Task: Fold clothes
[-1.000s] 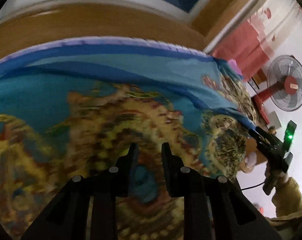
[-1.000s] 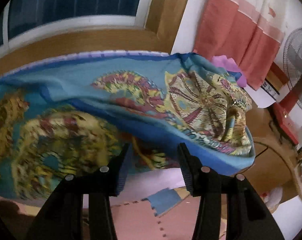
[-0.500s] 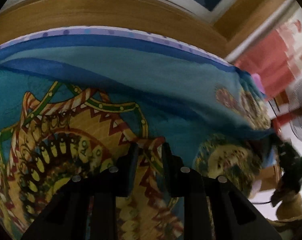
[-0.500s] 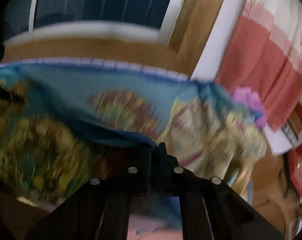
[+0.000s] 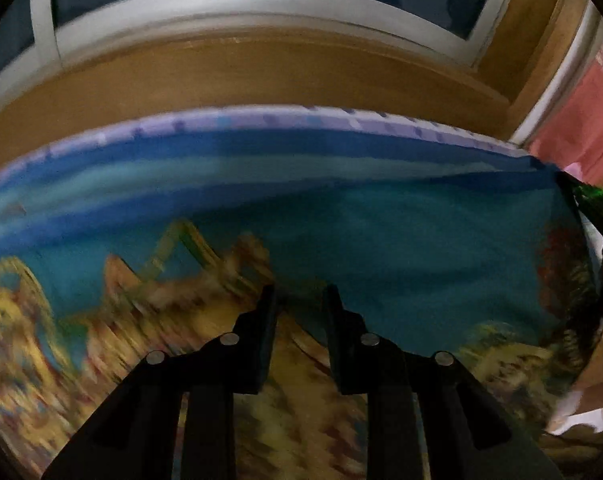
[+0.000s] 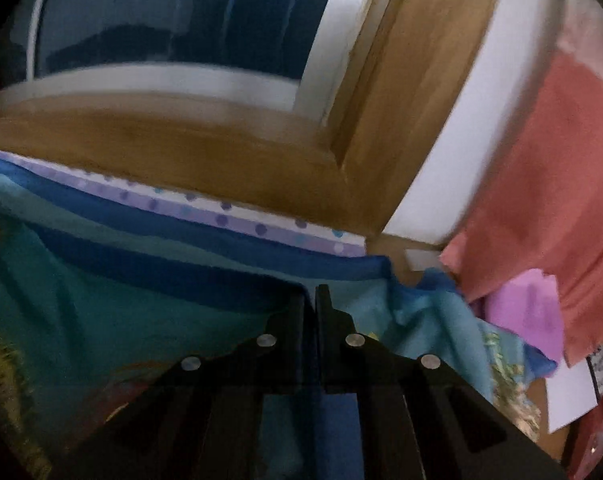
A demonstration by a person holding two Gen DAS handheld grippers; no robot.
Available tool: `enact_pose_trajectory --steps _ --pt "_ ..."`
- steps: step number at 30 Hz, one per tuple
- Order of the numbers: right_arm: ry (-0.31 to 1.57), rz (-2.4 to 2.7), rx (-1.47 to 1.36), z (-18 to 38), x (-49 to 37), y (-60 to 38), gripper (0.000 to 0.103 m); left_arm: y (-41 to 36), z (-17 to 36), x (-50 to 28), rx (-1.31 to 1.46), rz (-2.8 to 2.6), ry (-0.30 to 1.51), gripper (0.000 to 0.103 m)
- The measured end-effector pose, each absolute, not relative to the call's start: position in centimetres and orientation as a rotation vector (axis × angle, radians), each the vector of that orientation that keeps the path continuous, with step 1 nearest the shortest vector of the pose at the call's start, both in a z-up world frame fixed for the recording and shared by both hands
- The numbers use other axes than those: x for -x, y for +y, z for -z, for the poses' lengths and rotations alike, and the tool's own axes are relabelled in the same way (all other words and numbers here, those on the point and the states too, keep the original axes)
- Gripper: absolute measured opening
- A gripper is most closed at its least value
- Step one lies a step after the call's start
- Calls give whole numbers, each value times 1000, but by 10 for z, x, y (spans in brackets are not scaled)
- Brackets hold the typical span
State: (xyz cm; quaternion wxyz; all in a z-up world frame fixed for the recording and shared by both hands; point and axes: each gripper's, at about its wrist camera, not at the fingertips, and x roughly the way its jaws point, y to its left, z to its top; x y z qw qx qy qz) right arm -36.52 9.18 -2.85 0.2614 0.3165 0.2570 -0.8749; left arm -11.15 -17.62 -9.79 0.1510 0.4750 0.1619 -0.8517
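Note:
A big teal and blue cloth (image 5: 381, 240) with yellow-red ornaments lies spread over a surface. My left gripper (image 5: 299, 296) hovers over it, jaws a narrow gap apart, with nothing pinched between them. In the right wrist view, my right gripper (image 6: 310, 294) is shut on the dark blue hem of the cloth (image 6: 101, 300), near the far edge. A teal layer hangs from it, folded over the patterned part. The right gripper (image 5: 581, 200) also shows at the right edge of the left wrist view, holding up the cloth's corner.
A purple dotted mat (image 5: 261, 120) edges the surface at the back, under a brown wooden sill (image 5: 261, 72) and a window (image 6: 181, 20). On the right hang a salmon curtain (image 6: 541, 180) and a lilac cloth (image 6: 529, 304). A white card (image 6: 569, 396) lies lower right.
My right gripper shut on the cloth's blue hem and swung it up toward the far edge, folding a teal layer over. The left gripper slid across the cloth, its gap unchanged.

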Motion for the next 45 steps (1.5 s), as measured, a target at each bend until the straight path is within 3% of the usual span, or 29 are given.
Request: enact_pose_trajectory --steps 8,11,16,27,28,29,33,37,45 --pt "737 2359 -956 56 378 72 4 -192 82 157 -1440 2609 71 23" --pt "745 2368 -969 55 381 70 4 -177 89 180 -1544 2663 -172 24" --pt "709 2392 -975 51 382 71 4 -154 108 207 -1657 2720 -412 24" --pt "665 2459 -920 30 377 71 4 -152 106 220 -1639 2834 -319 23" --pt "658 2466 -914 28 377 70 4 -155 105 221 -1623 2841 -277 8" --pt "651 2476 -906 27 378 70 4 -158 104 221 -1603 2847 -237 1" --pt "656 2512 -854 20 384 65 4 -173 85 226 -1433 2846 -124 1" --pt "687 2506 -861 27 405 45 4 -187 94 247 -1439 2780 -55 1" --pt "883 2463 -921 91 436 9 4 -182 113 246 -1399 2650 -41 9"
